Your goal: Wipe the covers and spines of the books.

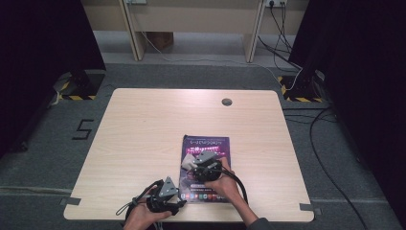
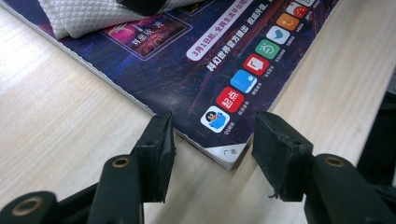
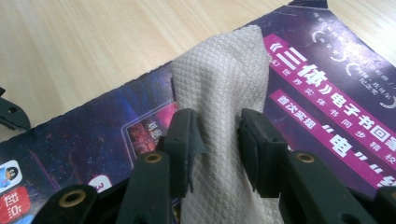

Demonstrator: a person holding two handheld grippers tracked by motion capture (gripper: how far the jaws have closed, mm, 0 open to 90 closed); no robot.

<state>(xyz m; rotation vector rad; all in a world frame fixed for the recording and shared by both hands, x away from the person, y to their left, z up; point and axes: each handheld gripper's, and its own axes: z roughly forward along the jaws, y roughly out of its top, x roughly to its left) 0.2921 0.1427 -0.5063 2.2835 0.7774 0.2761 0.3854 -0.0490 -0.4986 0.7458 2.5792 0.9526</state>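
A dark purple magazine (image 1: 206,167) lies flat near the table's front edge. A folded white cloth (image 3: 224,93) rests on its cover, and my right gripper (image 3: 219,144) is shut on that cloth, pressing it onto the magazine (image 3: 327,93). In the high view the right gripper (image 1: 205,165) sits over the magazine's middle and the cloth (image 1: 187,160) sticks out on its left. My left gripper (image 2: 212,144) is open, its jaws standing either side of the magazine's near corner (image 2: 231,156) without touching it. From above, the left gripper (image 1: 165,194) is at the magazine's front-left corner.
The light wooden table (image 1: 143,129) has a round cable hole (image 1: 226,101) near its back edge. Cables (image 1: 330,158) run over the grey floor to the right. A wooden desk frame (image 1: 191,24) stands beyond the table.
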